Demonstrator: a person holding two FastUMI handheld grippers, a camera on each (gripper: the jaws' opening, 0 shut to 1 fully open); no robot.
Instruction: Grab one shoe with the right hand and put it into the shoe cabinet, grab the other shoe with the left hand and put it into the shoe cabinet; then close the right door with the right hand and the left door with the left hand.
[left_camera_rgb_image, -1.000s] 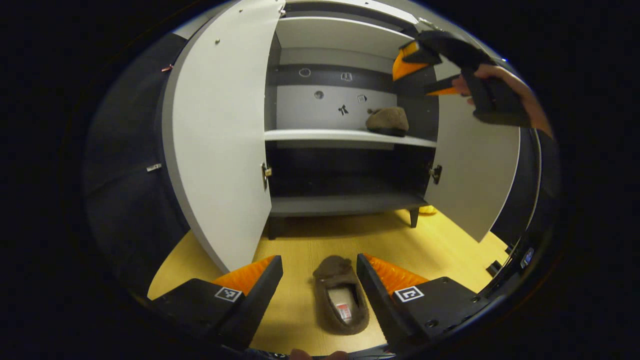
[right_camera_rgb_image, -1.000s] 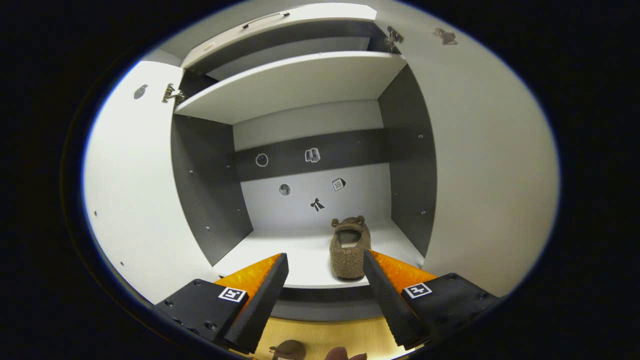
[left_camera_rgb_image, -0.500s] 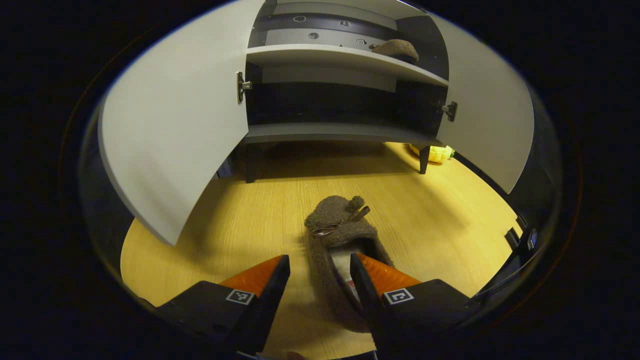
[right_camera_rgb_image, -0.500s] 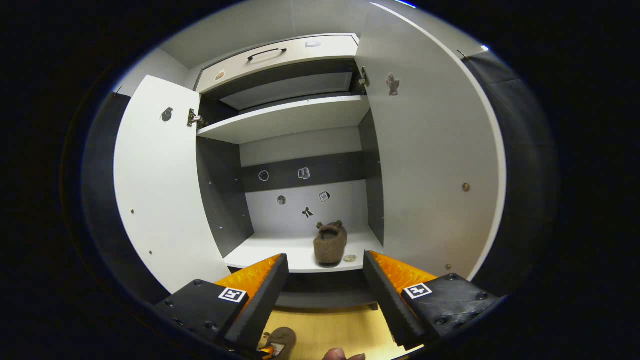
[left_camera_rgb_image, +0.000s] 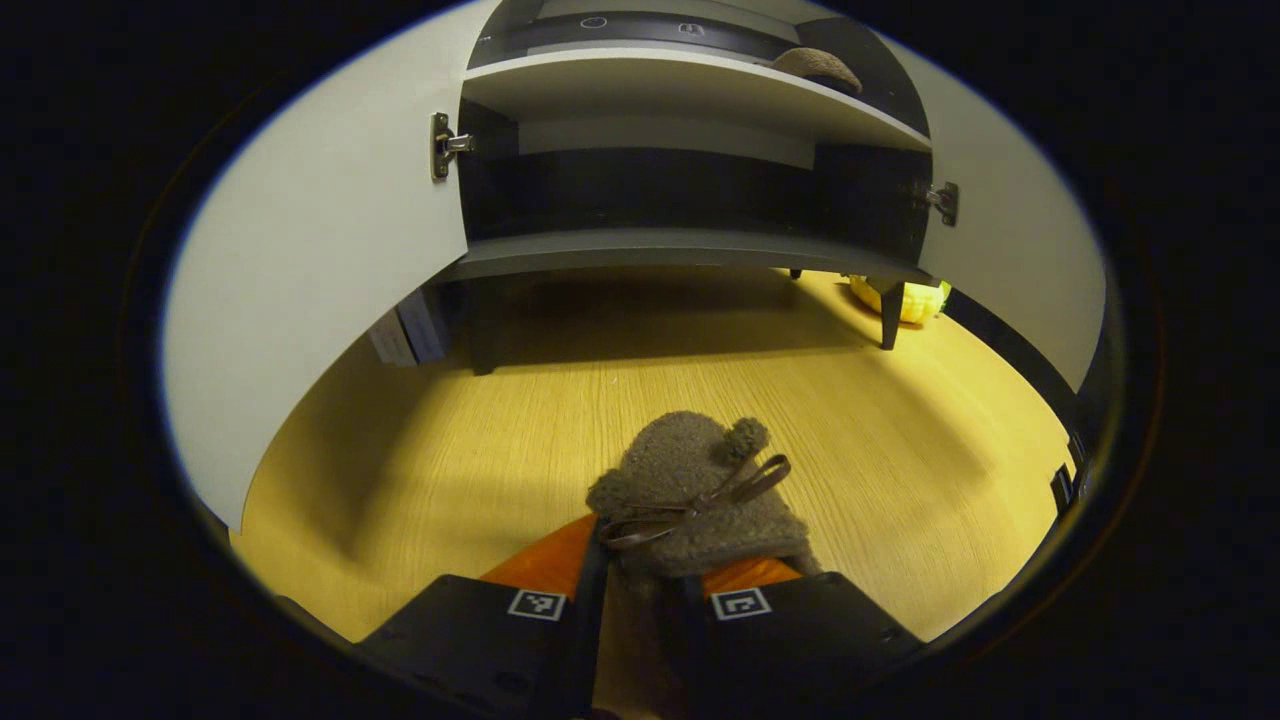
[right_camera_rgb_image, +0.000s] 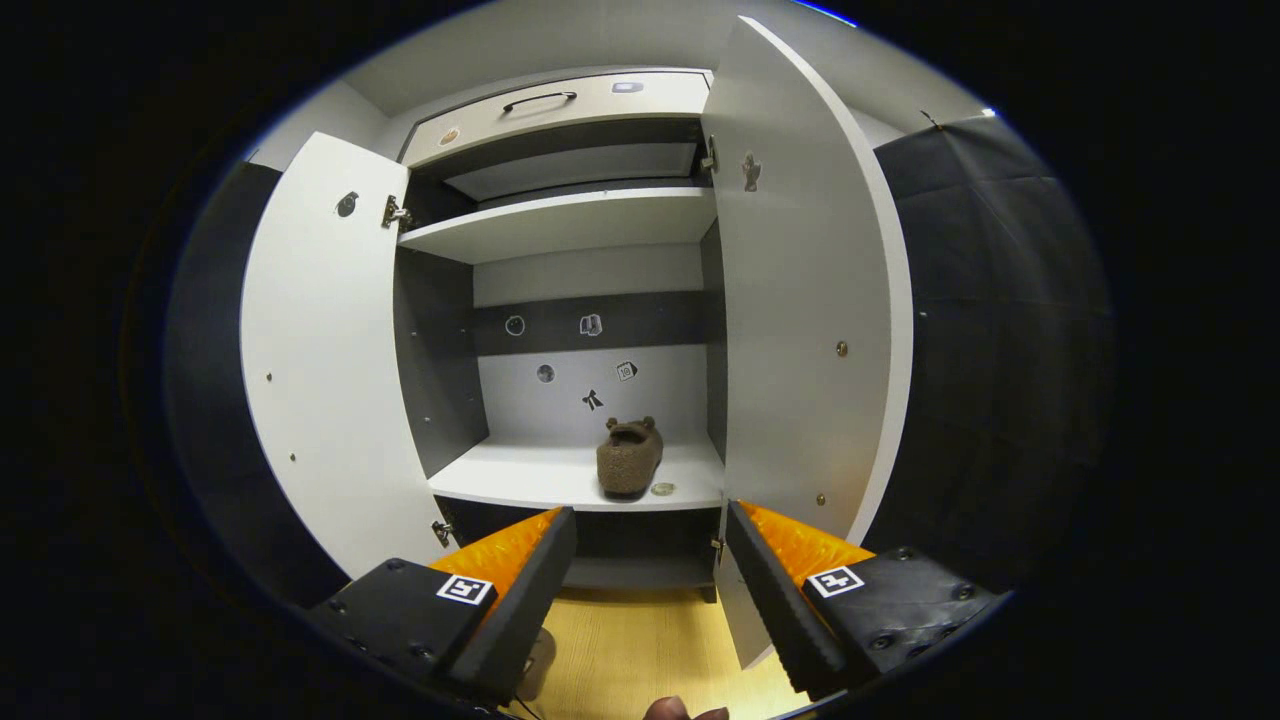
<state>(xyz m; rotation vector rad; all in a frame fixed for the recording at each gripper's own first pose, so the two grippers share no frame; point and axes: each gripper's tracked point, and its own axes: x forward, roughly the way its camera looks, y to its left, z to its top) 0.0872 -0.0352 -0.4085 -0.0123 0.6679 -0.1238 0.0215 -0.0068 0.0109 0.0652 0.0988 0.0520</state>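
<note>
A brown fuzzy slipper with a small bow lies toe-forward on the wooden floor. My left gripper is shut on its rear part, which the fingers hide. I cannot tell whether it is off the floor. The second slipper rests on the middle shelf of the shoe cabinet, toward the right side, and peeks over the shelf edge in the left gripper view. My right gripper hangs open and empty in front of the cabinet, back from the shelf.
Both cabinet doors stand wide open: the left door and the right door. A drawer with a dark handle tops the cabinet. A yellow object lies by the cabinet's right leg. A small round thing sits beside the shelved slipper.
My left gripper dropped to the floor slipper and shut on it. My right gripper, open, backed away from the shelf, leaving the other slipper there.
</note>
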